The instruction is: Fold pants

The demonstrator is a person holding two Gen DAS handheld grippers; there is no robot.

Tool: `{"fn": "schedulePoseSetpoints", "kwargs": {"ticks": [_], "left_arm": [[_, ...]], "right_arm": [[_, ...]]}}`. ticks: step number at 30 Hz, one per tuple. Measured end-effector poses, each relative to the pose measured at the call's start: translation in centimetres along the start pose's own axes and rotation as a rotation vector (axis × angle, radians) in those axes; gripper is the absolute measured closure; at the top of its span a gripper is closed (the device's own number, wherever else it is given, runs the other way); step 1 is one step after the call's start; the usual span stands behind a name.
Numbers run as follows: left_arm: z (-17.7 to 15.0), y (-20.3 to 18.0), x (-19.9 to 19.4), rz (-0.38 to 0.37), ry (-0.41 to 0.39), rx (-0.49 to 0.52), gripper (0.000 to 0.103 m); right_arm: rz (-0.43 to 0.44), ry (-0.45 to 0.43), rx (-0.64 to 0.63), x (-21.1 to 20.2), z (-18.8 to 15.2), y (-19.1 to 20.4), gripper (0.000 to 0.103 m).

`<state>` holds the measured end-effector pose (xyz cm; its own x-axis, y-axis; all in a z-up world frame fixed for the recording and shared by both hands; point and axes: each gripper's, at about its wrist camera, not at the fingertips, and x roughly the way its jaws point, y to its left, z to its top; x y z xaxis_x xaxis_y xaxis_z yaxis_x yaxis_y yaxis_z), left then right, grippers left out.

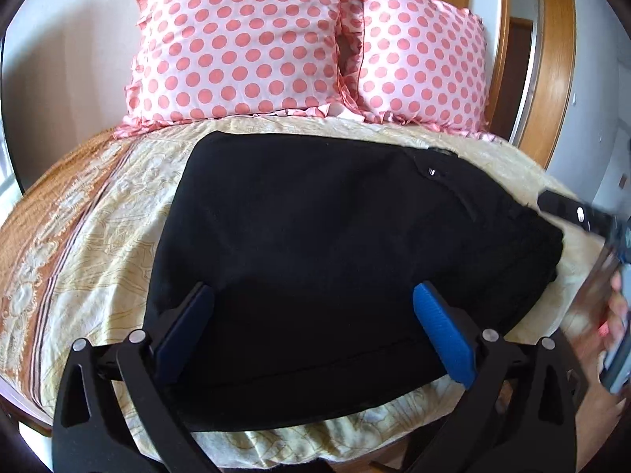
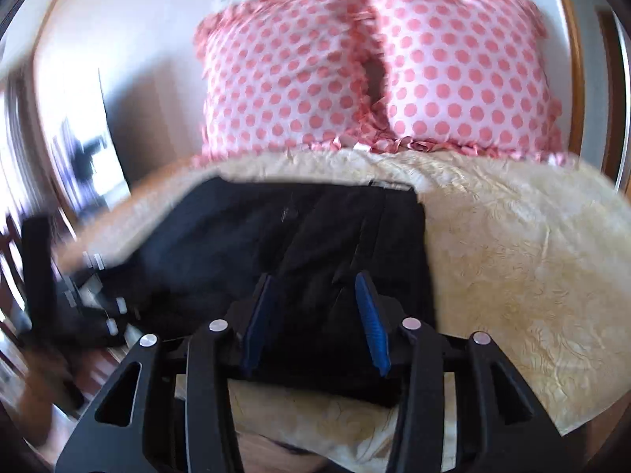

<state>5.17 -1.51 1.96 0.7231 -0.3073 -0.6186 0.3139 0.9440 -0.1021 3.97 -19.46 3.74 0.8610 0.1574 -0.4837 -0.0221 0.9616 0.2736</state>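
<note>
Left wrist view: the left gripper point(image 1: 311, 295) is seen with its blue fingers point(image 1: 443, 333) spread wide over the near part of the black pants point(image 1: 315, 216), and nothing is gripped between them. The pants are laid as a folded dark bundle on the cream patterned bedspread point(image 1: 98, 244) of the bed, just in front of two pink polka-dot pillows point(image 1: 244, 43) that are propped against the wall. At the right edge the right gripper point(image 1: 572, 209) and a hand point(image 1: 615, 315) are caught in blur. In the right wrist view, the right gripper point(image 2: 317, 287) is shown with fingers point(image 2: 372, 327) parted to a middling gap above the near right corner of the pants; no cloth is seen pinched. Bare bedspread point(image 2: 512, 256) is seen to the right.
</note>
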Motion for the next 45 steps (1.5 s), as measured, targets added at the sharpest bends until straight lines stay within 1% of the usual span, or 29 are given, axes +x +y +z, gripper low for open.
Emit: {"fn": "schedulePoseSetpoints", "kwargs": {"ticks": [1,3,5,6,7,9,11,15,18,19,20,21,22,23,25,26,27,30,32,33,35,38,40,42,45], "left_arm": [[0.1,0.5,-0.4,-0.02,-0.004,-0.026,0.002],[0.4,1.1,-0.8,-0.037,-0.011,-0.058,0.002],[0.7,1.7,-1.4,-0.027,-0.026,-0.075,0.002],[0.8,1.9,-1.8,-0.016,-0.034,-0.077,0.002],[1.0,2.2,-2.0,-0.001,-0.041,-0.075,0.002],[1.1,2.7,-2.5,0.026,-0.051,-0.076,0.002],[1.3,3.2,-2.7,0.042,-0.053,-0.08,0.002],[1.5,4.3,-2.7,0.054,-0.048,-0.102,0.002],[1.6,4.8,-2.5,0.043,-0.039,-0.124,0.002],[1.7,5.0,-2.4,0.04,-0.037,-0.133,0.002],[1.8,5.1,-2.3,0.036,-0.035,-0.137,0.002],[2.0,5.2,-2.2,0.031,-0.031,-0.141,0.002],[2.2,5.4,-2.0,0.021,-0.024,-0.148,0.002],[2.6,5.7,-1.8,0.004,-0.016,-0.159,0.002],[3.4,6.6,-1.3,-0.026,0.003,-0.189,0.002],[3.9,7.1,-1.0,-0.041,0.011,-0.202,0.002],[4.5,7.7,-0.7,-0.056,0.023,-0.218,0.002],[6.1,9.1,0.6,-0.097,0.055,-0.261,0.002],[7.2,10.1,1.8,-0.126,0.088,-0.29,0.003],[7.9,10.6,2.9,-0.137,0.12,-0.301,0.006],[8.6,11.2,4.3,-0.138,0.164,-0.316,0.01],[9.3,11.7,6.5,-0.15,0.226,-0.332,0.014],[9.3,11.7,7.7,-0.184,0.27,-0.344,0.018],[9.2,11.6,8.7,-0.208,0.311,-0.352,0.029],[9.3,11.0,9.1,-0.182,0.32,-0.332,0.031]], "right_arm": [[0.008,0.027,0.047,0.5,1.1,-1.1,0.037],[0.016,0.096,0.12,2.5,3.0,-3.4,0.037],[0.012,0.166,0.194,4.8,4.1,-5.4,0.038],[0.04,0.203,0.246,6.1,4.4,-6.4,0.038],[0.064,0.23,0.276,7.0,4.4,-7.0,0.044],[0.055,0.269,0.294,8.3,4.4,-7.5,0.045],[0.041,0.282,0.274,9.1,4.2,-7.4,0.045],[0.05,0.29,0.248,9.5,4.0,-6.8,0.046],[0.084,0.29,0.244,9.6,4.0,-7.1,0.045],[0.088,0.286,0.226,9.6,4.0,-7.0,0.047],[0.089,0.279,0.198,9.6,4.0,-6.8,0.051],[0.091,0.269,0.176,9.6,4.0,-6.7,0.063],[0.122,0.257,0.16,9.4,4.0,-6.3,0.077],[0.106,0.24,0.13,9.0,4.2,-5.7,0.078],[0.061,0.204,0.02,8.3,4.4,-3.9,0.083],[0.044,0.183,-0.036,7.8,4.4,-2.9,0.083],[0.039,0.172,-0.062,7.5,4.5,-2.4,0.084],[0.058,0.134,-0.11,6.6,4.5,-1.3,0.086],[0.056,0.133,-0.112,6.5,4.5,-1.3,0.086],[0.053,0.136,-0.108,6.7,4.4,-1.4,0.086],[0.057,0.143,-0.093,6.8,4.4,-1.9,0.086],[0.07,0.147,-0.063,7.1,4.4,-2.5,0.086],[0.076,0.147,-0.054,7.1,4.3,-2.7,0.086],[0.077,0.149,-0.049,7.2,4.3,-2.8,0.086],[0.078,0.16,-0.032,7.5,4.2,-3.3,0.086]]}}
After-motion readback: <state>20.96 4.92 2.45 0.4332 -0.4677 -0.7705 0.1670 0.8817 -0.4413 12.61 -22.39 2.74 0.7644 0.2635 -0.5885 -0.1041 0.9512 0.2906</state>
